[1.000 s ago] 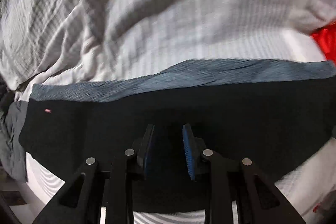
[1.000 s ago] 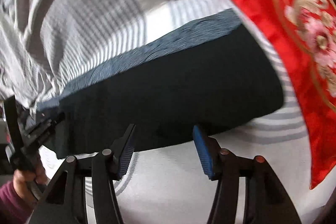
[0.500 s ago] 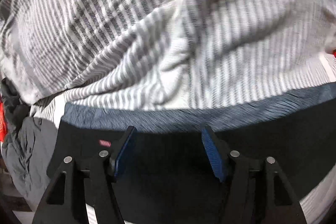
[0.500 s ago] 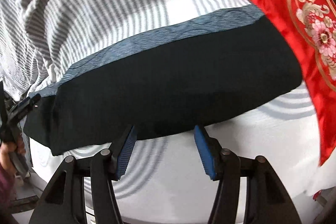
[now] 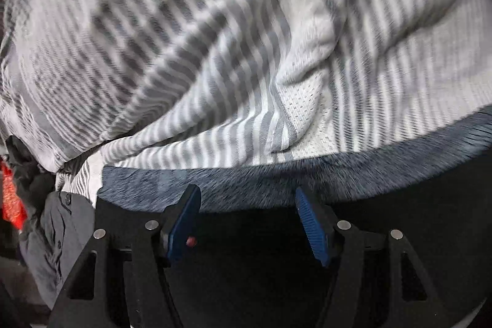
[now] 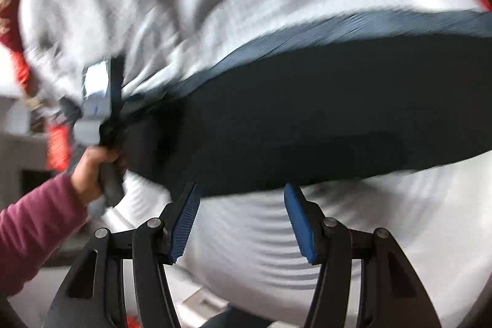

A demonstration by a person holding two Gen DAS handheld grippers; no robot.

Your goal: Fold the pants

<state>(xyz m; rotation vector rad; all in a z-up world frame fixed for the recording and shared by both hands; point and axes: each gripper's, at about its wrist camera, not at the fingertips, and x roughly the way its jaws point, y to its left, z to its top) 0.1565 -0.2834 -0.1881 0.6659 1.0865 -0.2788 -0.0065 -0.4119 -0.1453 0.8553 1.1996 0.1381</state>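
Two grippers: both in view, each with jaws standing apart and nothing pinched between the blue pads.
Left gripper (image 5: 247,220): jaws spread, held above the dark cloth; the pads do not press on anything, and the fabric simply lies beneath the gap.
Right gripper (image 6: 243,219): jaws equally parted, empty; between and below them lies pale bedding, with the near edge of the garment just beyond the fingertips.
Pants (image 6: 307,119): dark, nearly black, lying flat in a long band on the bed; in the left wrist view they fill the space under and beyond the jaws (image 5: 246,266).
Grey-blue band (image 5: 246,186): a heathered strip along the far edge of the pants, just past the left jaws' tips; in the right wrist view it runs along the far side of the dark cloth.
Red tag (image 5: 191,241): a small spot on the pants, beside the left pad of the left gripper.
Striped bedding (image 5: 215,66): grey-and-white, rumpled, beyond the pants.
Hand (image 6: 95,165): in a maroon sleeve (image 6: 33,232), left of the right jaws, gripping the other tool's handle at the end of the pants; blurred.
Red cloth (image 5: 10,202): far left of the left jaws, next to a grey garment (image 5: 58,235).
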